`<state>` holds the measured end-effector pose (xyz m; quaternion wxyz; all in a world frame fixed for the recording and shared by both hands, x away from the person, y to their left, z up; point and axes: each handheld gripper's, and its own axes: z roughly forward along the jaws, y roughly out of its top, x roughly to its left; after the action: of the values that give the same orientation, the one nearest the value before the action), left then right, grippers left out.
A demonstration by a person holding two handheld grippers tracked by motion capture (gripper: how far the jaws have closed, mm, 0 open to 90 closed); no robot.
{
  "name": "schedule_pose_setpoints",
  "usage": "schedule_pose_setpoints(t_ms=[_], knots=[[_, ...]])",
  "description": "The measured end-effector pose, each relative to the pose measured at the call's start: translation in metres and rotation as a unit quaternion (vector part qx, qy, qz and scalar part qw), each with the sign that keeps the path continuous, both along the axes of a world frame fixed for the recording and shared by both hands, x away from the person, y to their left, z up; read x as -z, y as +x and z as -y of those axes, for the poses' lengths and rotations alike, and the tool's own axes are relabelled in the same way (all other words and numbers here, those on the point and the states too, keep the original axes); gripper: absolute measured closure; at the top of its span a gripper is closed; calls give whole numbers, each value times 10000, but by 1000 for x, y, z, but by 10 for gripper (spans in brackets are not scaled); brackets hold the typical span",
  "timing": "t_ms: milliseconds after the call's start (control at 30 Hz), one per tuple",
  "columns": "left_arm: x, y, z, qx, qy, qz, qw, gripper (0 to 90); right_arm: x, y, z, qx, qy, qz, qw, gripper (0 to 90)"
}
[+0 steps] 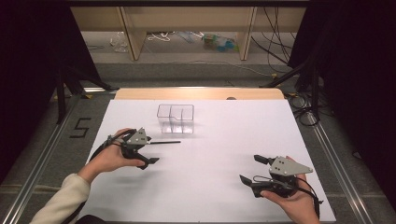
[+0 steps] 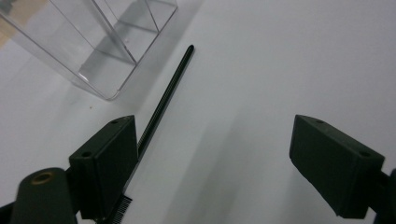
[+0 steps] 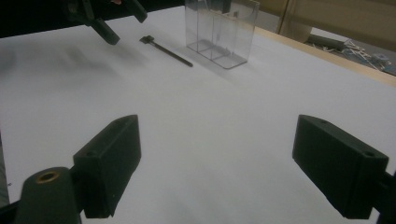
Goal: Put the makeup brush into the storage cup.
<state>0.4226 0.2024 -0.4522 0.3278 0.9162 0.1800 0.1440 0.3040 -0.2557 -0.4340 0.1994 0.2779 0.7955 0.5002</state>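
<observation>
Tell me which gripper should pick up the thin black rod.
Left. The left gripper is open right beside the thin black rod, one jaw at its end. The right gripper sits far across the table.

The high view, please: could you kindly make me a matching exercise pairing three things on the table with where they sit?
Things:
1. clear divided box
2. thin black rod
3. right tongs

Places:
A. near right part of the white sheet, apart from everything
B. far middle of the sheet, standing upright
C. lying flat in front of the box, by the left tongs

Pairs: 1-B, 2-C, 3-A
</observation>
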Motion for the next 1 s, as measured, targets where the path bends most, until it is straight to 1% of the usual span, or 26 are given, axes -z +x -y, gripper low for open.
schedule_pose_setpoints(t_ms=[33,100,167,200,233,267,300,333,367,400,433,467,567,600,633,667,700,733,767,867,900,933,1000], knots=[[0,0,0,0,0,0,10000,155,0,0,0,0,0,0,10000,165],[1,7,2,105,219,-71,9997,163,0,0,0,-12,-5,-7,10000,165],[0,13,4,242,389,-139,9989,163,0,0,0,-16,-4,-23,10000,165],[-1,19,6,292,432,-262,9983,164,1,0,0,-14,-2,-39,10000,165],[-1,19,6,292,432,-262,9983,164,1,0,0,-14,-2,-39,10000,165],[-2,22,7,337,483,-302,9978,164,1,0,0,-12,-10,-39,10000,165],[-2,27,9,359,500,-391,9973,166,1,0,0,-7,-21,-41,10000,165],[-2,27,9,359,500,-391,9973,165,1,0,0,-7,-21,-41,10000,165],[-1,28,10,343,465,-465,9972,165,2,1,0,-2,13,-20,10000,165],[-2,31,11,378,480,-545,9966,165,2,1,0,-2,13,-20,10000,165],[-1,34,12,443,441,-694,9956,164,2,1,0,-26,15,-43,10000,165],[-1,37,12,505,491,-659,9953,166,0,0,1,2,-88,-101,9999,165],[0,39,14,462,487,-692,9953,176,0,0,1,-1,-84,-101,9999,165],[0,43,15,512,498,-739,9947,176,1,0,1,-6,-84,-103,9999,165],[0,43,15,512,498,-739,9947,175,1,0,1,-6,-84,-103,9999,165],[0,44,15,514,515,-737,9946,174,2,1,0,-26,-17,-46,10000,165],[-1,46,16,537,556,-733,9943,175,2,1,0,-30,-18,-60,10000,165],[-1,48,16,514,591,-780,9939,175,2,1,0,-25,-14,-49,10000,165],[0,49,17,551,603,-772,9937,176,2,1,0,-32,-26,-43,10000,165],[0,51,17,558,629,-769,9935,179,2,1,0,-22,-17,-54,10000,165],[2,52,17,534,616,-842,9931,181,2,1,0,-20,-15,-51,10000,165],[2,52,17,534,616,-842,9931,181,2,1,0,-20,-15,-51,10000,165],[3,55,17,635,733,-859,9916,182,2,1,0,-17,-17,-53,10000,165]])
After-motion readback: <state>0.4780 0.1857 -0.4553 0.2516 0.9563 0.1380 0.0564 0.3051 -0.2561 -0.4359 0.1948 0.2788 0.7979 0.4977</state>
